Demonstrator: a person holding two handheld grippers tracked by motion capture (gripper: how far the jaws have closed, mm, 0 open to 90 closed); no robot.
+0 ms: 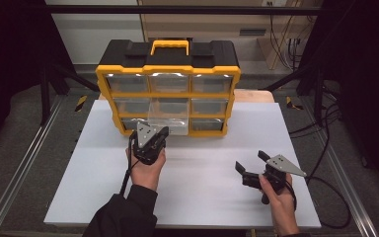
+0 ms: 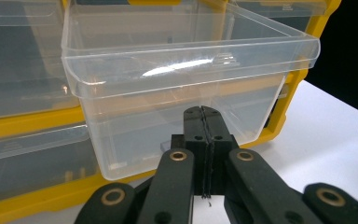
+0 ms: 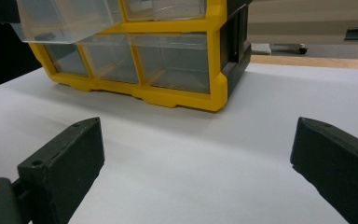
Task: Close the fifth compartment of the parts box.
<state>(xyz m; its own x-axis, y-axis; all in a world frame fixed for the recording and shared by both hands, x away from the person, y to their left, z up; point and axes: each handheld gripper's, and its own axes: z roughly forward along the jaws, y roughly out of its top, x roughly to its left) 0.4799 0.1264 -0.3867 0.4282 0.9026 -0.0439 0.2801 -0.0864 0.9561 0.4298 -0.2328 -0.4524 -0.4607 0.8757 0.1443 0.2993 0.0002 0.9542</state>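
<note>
My left gripper (image 2: 203,111) is squeezed together, tips right at the front of the pulled-out clear drawer (image 2: 186,88). My right gripper (image 3: 196,154) is wide apart, far from it.

Your left gripper (image 1: 162,133) points forward, away from you, jaws pressed flat together, your left hand (image 1: 147,168) wrapped beneath it, dark sleeve showing. Your right gripper (image 1: 249,163) sits low, aimed leftward, jaws spread wide with nothing between, right hand (image 1: 276,192) gripping behind.
</note>
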